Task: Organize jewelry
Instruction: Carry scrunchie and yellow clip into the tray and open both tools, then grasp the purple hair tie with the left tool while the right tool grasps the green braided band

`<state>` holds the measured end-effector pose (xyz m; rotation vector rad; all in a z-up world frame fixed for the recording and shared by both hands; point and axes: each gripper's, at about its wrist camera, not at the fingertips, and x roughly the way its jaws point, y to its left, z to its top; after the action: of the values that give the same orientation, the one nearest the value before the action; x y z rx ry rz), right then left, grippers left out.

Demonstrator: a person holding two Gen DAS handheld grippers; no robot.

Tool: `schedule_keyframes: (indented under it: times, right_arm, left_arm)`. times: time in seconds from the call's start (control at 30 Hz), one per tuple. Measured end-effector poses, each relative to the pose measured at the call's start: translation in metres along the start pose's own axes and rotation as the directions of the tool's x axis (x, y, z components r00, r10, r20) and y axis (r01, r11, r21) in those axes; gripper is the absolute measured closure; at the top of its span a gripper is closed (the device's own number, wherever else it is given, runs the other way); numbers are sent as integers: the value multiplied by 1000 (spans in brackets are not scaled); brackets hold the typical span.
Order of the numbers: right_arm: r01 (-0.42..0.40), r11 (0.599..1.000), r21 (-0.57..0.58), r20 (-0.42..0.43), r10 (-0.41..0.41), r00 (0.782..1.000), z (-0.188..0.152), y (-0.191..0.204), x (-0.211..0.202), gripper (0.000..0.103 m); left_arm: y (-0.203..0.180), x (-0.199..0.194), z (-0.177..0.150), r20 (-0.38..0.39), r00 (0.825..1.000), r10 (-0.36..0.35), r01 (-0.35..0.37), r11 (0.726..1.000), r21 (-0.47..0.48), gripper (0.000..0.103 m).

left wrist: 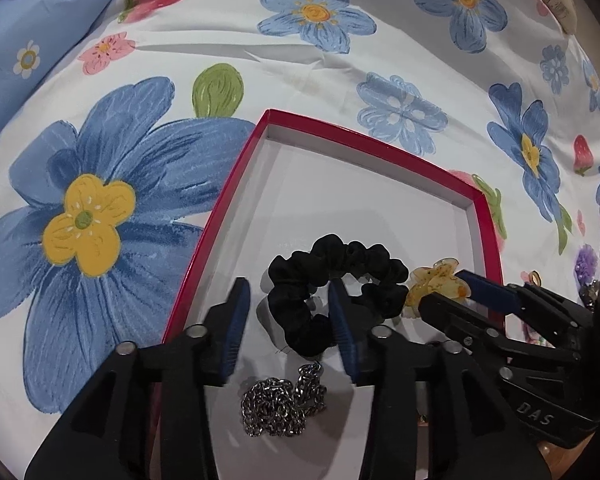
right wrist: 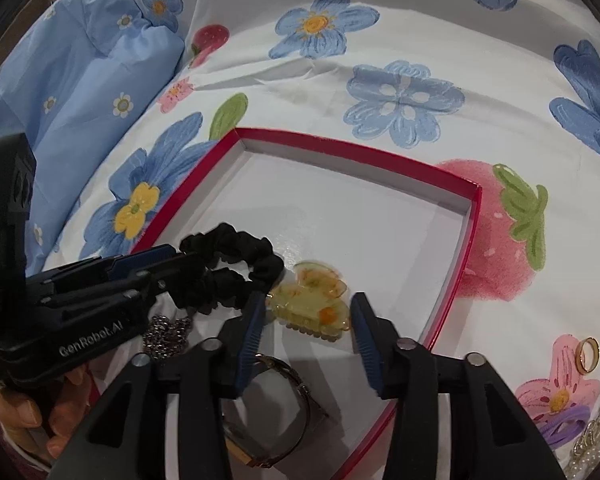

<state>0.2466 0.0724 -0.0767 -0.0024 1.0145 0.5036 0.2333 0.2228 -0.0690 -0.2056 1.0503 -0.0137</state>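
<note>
A red-rimmed shallow box (left wrist: 484, 216) with a white floor lies on a flower-printed bedsheet (left wrist: 204, 60) and holds a black scrunchie (left wrist: 332, 280), a silver chain (left wrist: 280, 404), a yellow translucent claw clip (right wrist: 308, 300) and a wristwatch (right wrist: 284, 400). The left gripper (left wrist: 292, 320) hangs with its jaws apart, one finger (left wrist: 342, 332) inside the scrunchie's loop and the other outside, neither pad pressing it. The right gripper (right wrist: 308, 332) stands open astride the claw clip, which rests on the box floor just beside the scrunchie; a gold ring (right wrist: 588, 354) lies outside on the sheet.
</note>
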Motion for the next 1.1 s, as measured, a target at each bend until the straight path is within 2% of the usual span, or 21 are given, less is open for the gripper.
schedule_keyframes:
  times: [0.17,0.27,0.47,0.57,0.6,0.83,1.1]
  right_arm:
    - [1,1000,24,34,-2,999,-3,-4,-16,46]
    - [-4,999,32,58,2,998,-7,-6,-30,46]
    - [-15,998,66,97,8,995,-21,-14,-57,46]
    - [-17,996,85,115,7,993,-32,-20,-72,46]
    - [-11,996,91,121,0,993,-37,-22,-78,46]
    - [24,987,159,153,-49,987,-85,-48,-122,46]
    - [81,962,261,154,-125,980,-143,-87,-169,46]
  left_arm:
    - [-1,-6,-2,3,1000,-1,1,1000,-7,58]
    - [-1,-12,-5,13,1000,4,-4,1000,-8,52]
    - [-1,-23,-12,18,1000,-2,2,1000,-19,50]
    - [-1,-32,-17,31,999,-13,14,999,-33,40]
    - [-1,-35,-19,35,999,-14,15,999,-37,36]
    - [-19,-62,-41,53,997,-62,64,997,-30,36]
    - [-70,-85,-69,42,988,-147,145,988,45,36]
